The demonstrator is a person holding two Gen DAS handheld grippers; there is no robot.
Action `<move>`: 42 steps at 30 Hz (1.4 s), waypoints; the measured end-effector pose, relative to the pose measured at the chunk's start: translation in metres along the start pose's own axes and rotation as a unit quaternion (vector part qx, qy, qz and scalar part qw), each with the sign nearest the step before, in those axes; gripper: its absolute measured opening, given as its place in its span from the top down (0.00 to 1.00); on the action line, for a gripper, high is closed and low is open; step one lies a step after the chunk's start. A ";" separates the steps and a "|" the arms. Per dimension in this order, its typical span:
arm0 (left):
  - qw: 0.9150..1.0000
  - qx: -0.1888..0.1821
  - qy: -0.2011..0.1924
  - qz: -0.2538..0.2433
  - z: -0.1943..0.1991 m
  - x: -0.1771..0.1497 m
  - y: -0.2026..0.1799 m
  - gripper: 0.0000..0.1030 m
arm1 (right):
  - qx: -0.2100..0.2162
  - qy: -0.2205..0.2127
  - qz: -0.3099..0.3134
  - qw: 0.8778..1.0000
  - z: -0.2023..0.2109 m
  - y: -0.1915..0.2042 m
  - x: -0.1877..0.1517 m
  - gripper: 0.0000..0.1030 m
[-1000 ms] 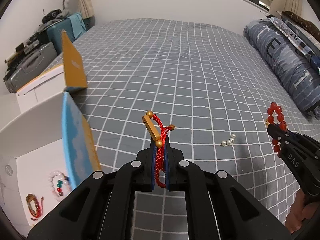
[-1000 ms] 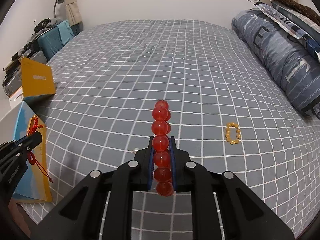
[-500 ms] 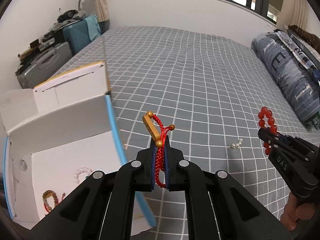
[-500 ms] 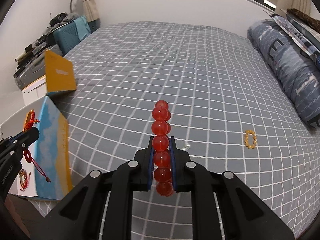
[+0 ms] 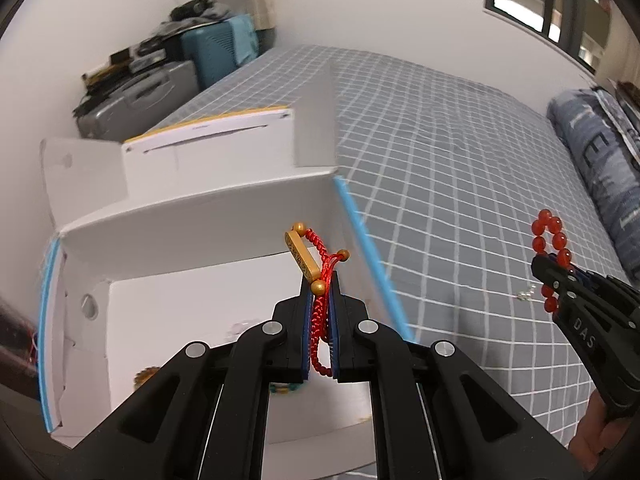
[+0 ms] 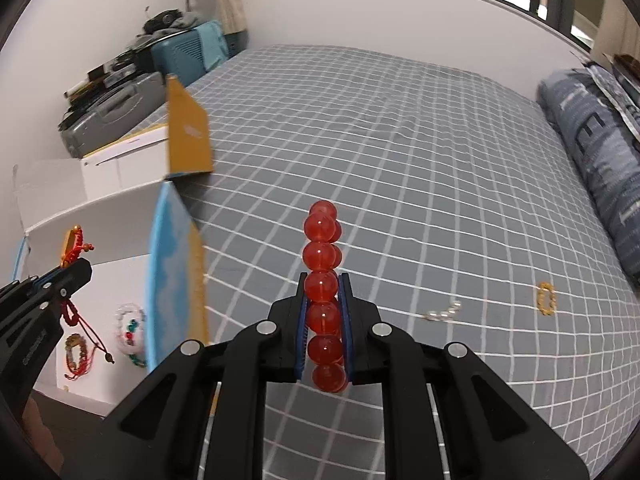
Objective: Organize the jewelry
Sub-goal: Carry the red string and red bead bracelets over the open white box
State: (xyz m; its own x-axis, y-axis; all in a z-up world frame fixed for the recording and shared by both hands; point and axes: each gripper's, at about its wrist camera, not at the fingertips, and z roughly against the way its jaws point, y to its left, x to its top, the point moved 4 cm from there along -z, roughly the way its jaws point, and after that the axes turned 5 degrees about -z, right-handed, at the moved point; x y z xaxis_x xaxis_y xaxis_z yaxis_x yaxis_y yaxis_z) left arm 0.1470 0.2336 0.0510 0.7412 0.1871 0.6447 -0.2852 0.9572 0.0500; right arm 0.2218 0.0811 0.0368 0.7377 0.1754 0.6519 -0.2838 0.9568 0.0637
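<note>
A grey checked bed [image 6: 400, 152] is seen, with an open white box [image 5: 192, 232] at its left edge. The left tongs [image 5: 320, 312] are clamped on a red cord bracelet [image 5: 316, 276] over the box; the right tongs [image 6: 324, 312] are clamped on a red bead bracelet [image 6: 322, 280] above the bed. The loose cord could snag on the box wall when released. Only the right view shows the gold bracelet [image 6: 546, 298] left on the bed, and the pearl piece [image 6: 442, 312] clearly.

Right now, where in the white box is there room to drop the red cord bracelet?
The box floor is bare along its back wall. Its front is crowded: a clear bead bracelet and a brown bead bracelet lie there. On the bed, the far squares are bare; pearls and a yellow ring lie nearer.
</note>
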 end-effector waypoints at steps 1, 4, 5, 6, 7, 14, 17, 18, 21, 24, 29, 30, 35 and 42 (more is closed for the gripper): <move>1.000 0.003 0.001 0.004 0.000 -0.001 0.006 0.94 | 0.003 -0.001 0.005 1.000 0.000 0.008 0.000 0.88; 1.000 0.012 0.004 0.018 0.003 -0.005 0.027 0.94 | 0.015 -0.001 0.012 1.000 0.002 0.027 -0.001 0.88; 1.000 0.016 0.004 0.021 0.004 -0.006 0.032 0.94 | 0.018 -0.001 0.015 1.000 0.003 0.033 -0.001 0.88; 0.999 0.021 0.003 0.025 0.005 -0.007 0.039 0.94 | 0.023 -0.003 0.018 1.000 0.005 0.042 -0.001 0.88; 0.999 0.024 0.003 0.029 0.007 -0.008 0.044 0.94 | 0.026 -0.004 0.020 0.999 0.006 0.048 0.000 0.88; 0.997 0.044 0.006 0.056 0.011 -0.019 0.089 0.94 | 0.059 -0.013 0.048 0.997 0.018 0.103 -0.003 0.88; 0.996 0.054 0.007 0.070 0.013 -0.025 0.112 0.94 | 0.071 -0.011 0.063 0.995 0.017 0.126 -0.008 0.88; 0.996 0.057 0.007 0.072 0.013 -0.027 0.117 0.94 | 0.074 -0.010 0.068 0.995 0.015 0.134 -0.010 0.88; 0.995 0.067 0.016 0.078 0.010 -0.035 0.130 0.94 | 0.080 0.003 0.087 0.993 0.003 0.159 -0.020 0.88; 0.993 0.076 0.030 0.085 0.001 -0.045 0.143 0.94 | 0.084 0.016 0.097 0.992 -0.010 0.176 -0.028 0.88; 0.990 0.085 0.060 0.098 -0.020 -0.057 0.162 0.94 | 0.083 0.045 0.109 0.990 -0.039 0.194 -0.042 0.88; 0.989 0.085 0.068 0.098 -0.026 -0.059 0.163 0.94 | 0.081 0.051 0.110 0.989 -0.044 0.196 -0.044 0.88; 0.989 0.078 0.091 0.091 -0.040 -0.066 0.166 0.94 | 0.081 0.079 0.100 0.989 -0.064 0.198 -0.045 0.88; 0.989 0.081 0.089 0.089 -0.037 -0.065 0.165 0.90 | 0.076 0.088 0.104 0.988 -0.067 0.201 -0.044 0.86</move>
State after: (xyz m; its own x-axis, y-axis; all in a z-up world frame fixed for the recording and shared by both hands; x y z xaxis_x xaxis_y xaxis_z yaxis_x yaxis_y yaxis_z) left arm 0.0742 0.3875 -0.0114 0.7612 0.3997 0.5108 -0.5044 0.8599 0.0787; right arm 0.1735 0.2808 -0.0296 0.7452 0.4157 0.5215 -0.5199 0.8518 0.0640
